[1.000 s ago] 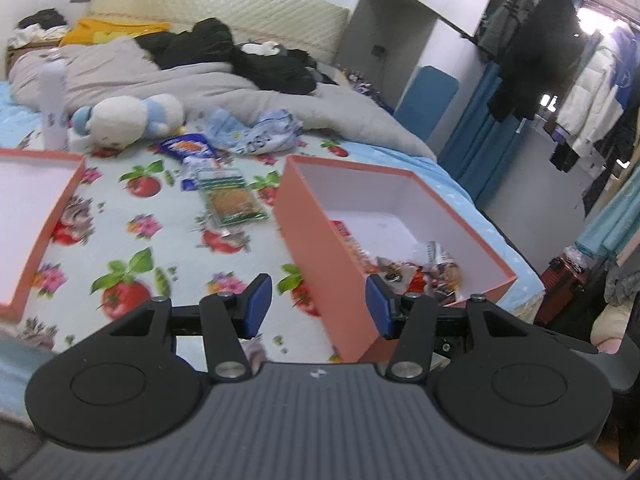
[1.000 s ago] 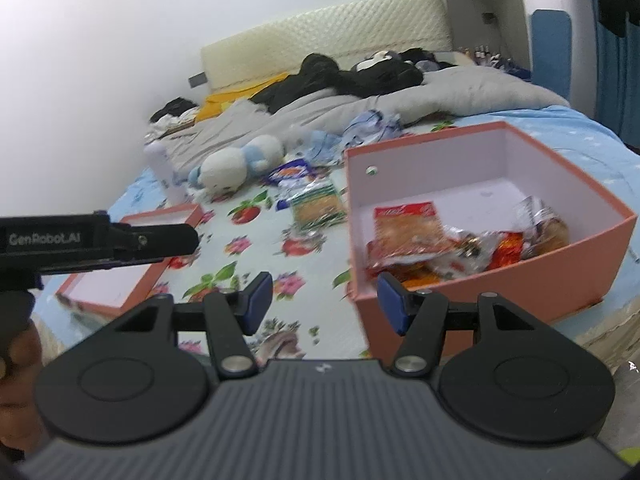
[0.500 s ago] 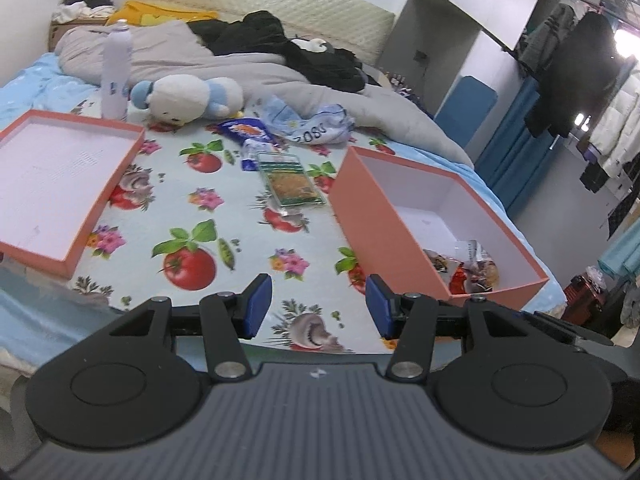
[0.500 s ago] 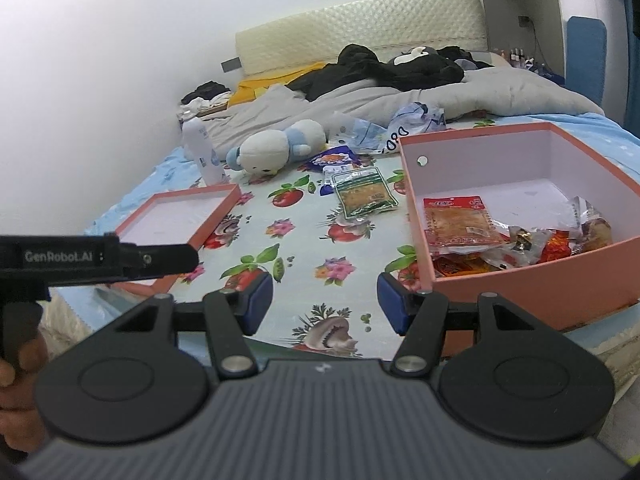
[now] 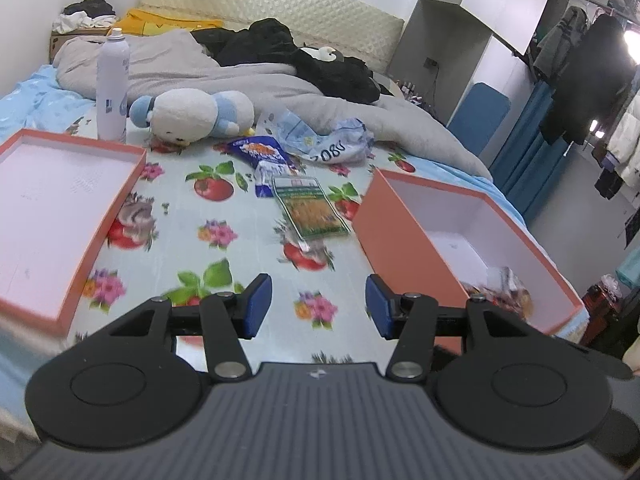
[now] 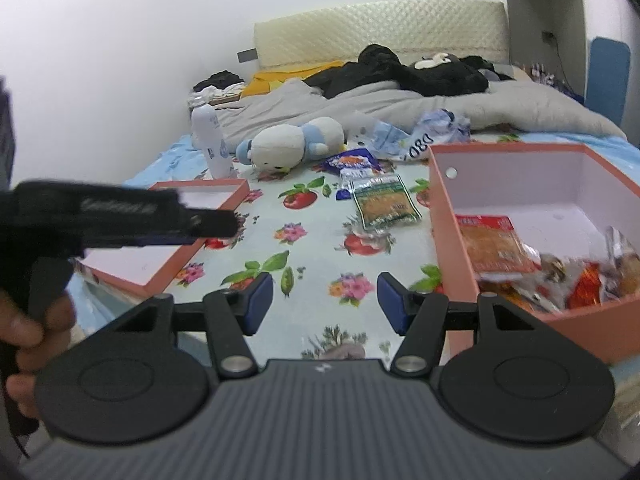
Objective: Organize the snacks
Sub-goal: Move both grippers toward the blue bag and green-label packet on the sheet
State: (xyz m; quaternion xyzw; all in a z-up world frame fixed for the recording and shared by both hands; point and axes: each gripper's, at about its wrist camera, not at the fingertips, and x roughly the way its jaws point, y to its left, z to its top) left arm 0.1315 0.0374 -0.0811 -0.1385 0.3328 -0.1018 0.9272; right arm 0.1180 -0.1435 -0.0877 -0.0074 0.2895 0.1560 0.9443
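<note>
Bed (image 5: 248, 264) w/ fruit-and-flower sheet fills both views. Grey duvet (image 5: 240, 76) heaped at 12 o'clock, black clothes (image 5: 320, 64) on top.

Deep orange box (image 6: 532, 216) at 3 o'clock in right wrist view, upright, open top; several snack packs (image 6: 496, 248) piled in near corner, red-and-orange pack uppermost at left. Same box (image 5: 404, 248) at 3 o'clock in left wrist view, only a few wrappers visible over the wall.

Shallow orange lid/tray (image 5: 56, 216) at 9 o'clock, white inside, lying flat.

Plush toy (image 5: 192, 114) white and blue, at 11 o'clock on its side, just beside white spray bottle (image 5: 112, 84), upright.

Crumpled blue-white bag (image 5: 328, 142) at 12 o'clock, near plush.

Loose snacks on sheet betw. tray and box: green-edged pack (image 5: 310, 210) flat, at 12–1 o'clock, close to box's left wall, not in it; blue pack (image 5: 260, 154) just behind, edges touching or overlapping.

Left gripper (image 5: 318, 306) wide apart, nothing betw. blue pads, hovering over near sheet. Seen blurred from right wrist view (image 6: 212, 224) at 9 o'clock, hand (image 6: 28, 340) on handle.

Right gripper (image 6: 325, 302) likewise spread wide, holding nothing, above sheet at 6 o'clock.
</note>
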